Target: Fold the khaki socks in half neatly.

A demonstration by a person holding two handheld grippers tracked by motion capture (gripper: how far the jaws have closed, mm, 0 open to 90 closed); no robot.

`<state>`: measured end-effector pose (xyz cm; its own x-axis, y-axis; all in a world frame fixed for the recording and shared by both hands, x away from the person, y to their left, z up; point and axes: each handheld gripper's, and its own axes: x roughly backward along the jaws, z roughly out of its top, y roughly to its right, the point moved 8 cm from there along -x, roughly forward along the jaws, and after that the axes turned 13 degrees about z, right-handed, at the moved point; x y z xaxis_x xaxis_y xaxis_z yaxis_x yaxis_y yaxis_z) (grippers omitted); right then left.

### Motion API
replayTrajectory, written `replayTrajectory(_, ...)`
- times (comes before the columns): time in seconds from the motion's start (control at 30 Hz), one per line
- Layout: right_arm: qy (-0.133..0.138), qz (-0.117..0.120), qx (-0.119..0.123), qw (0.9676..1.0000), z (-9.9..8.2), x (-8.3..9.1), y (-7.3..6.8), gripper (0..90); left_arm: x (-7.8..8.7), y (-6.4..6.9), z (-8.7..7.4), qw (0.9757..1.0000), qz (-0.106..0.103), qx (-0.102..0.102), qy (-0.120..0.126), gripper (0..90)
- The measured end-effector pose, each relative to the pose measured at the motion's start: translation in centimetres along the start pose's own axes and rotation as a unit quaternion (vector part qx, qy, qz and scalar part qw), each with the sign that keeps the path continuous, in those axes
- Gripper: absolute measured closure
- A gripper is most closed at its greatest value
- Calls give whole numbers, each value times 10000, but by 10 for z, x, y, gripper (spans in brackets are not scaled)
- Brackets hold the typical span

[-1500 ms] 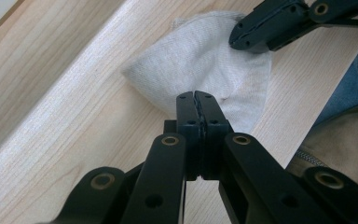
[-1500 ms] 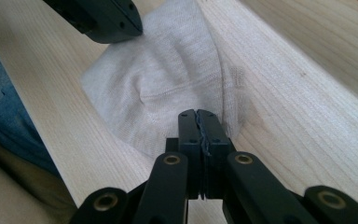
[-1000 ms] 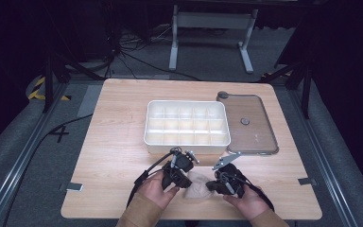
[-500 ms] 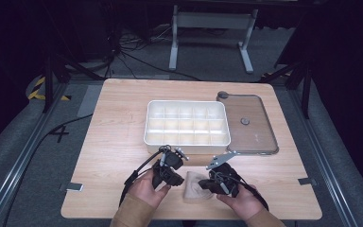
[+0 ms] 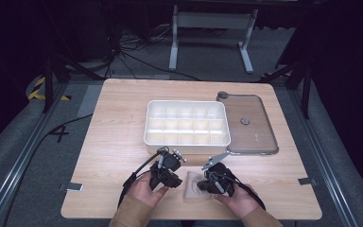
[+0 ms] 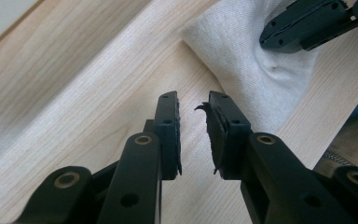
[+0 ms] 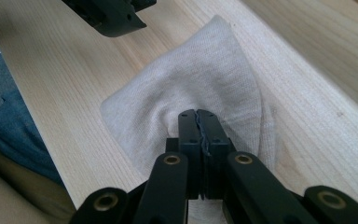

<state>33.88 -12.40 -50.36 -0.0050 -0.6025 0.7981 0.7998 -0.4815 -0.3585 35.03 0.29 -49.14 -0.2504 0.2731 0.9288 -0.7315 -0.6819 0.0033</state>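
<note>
- Right gripper view: the right tool [image 7: 199,122] is clenched on a pinch of the cloth [image 7: 214,74], which lies folded on the surface [image 7: 51,60].
- The left tool [image 6: 193,128], its jaws just parted, grips nothing beside it.
- Folding looks partly done.

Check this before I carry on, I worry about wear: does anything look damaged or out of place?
Yes. On the left tool, the black lining of one pad is frayed, a curl peeling off its tip. The cloth lies bunched where the right tool pinches it. The compartment tray sits square.
</note>
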Motion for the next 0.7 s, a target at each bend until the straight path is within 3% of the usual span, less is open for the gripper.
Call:
replayTrajectory(0.07, -19, 14, -45, 10000, -1, -1, 1, 892, -3, 1, -1, 10000, -34, -34, -33, 741)
replayTrajectory(0.13, 19, 82, -57, 9999, -2, -1, 2, 892, -6, 1, -1, 9997, -13, -224, 55, 739)
replayTrajectory(0.43, 94, 162, -79, 9998, -3, -1, 4, 893, -17, 8, -2, 9994, -132, -299, -114, 789)
replayTrajectory(0.7, 125, 172, -64, 9998, -4, -1, 4, 893, -23, 13, 1, 9994, -133, -333, -18, 809)
